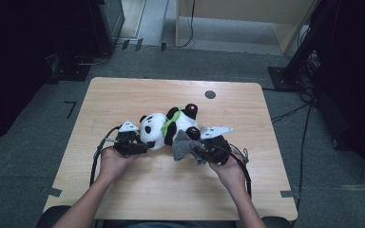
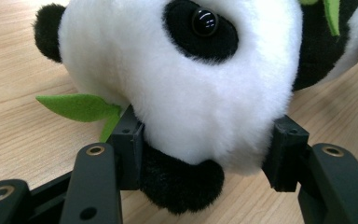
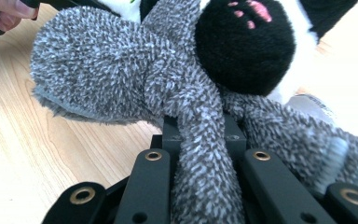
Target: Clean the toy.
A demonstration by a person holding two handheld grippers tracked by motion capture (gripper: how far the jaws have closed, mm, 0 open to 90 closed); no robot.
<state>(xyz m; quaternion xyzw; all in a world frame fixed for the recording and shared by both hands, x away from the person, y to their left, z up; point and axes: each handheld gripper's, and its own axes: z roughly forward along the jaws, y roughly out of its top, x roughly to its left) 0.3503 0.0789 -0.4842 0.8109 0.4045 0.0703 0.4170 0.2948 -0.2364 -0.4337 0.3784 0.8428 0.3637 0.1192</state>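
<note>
I had the panda plush (image 1: pixel 164 128) lying on its side near the middle of the wooden table (image 1: pixel 123 95), its white head pointing toward the left edge and its black feet toward the right edge. My left gripper (image 1: pixel 132 146) sat at the head end, and in the left gripper view its two black jaws pressed on the head (image 2: pixel 186 84) from either side, the fur bulging between the pads, with one black ear (image 2: pixel 182 184) hanging just below them; I held the head firmly there. A green felt leaf (image 2: pixel 77 106) stuck out beside the left jaw and lay on the wood. My right gripper (image 1: pixel 204 152) was at the foot end, toward the right edge, with its jaws drawn close together on a grey fuzzy cloth (image 3: pixel 121 79). In the right gripper view a strand of that cloth ran down between the jaws, while the rest bunched up against the black foot (image 3: pixel 251 42) with its pink toe marks. From the high view the cloth (image 1: pixel 184 146) lay draped against the plush's lower body, touching it.
</note>
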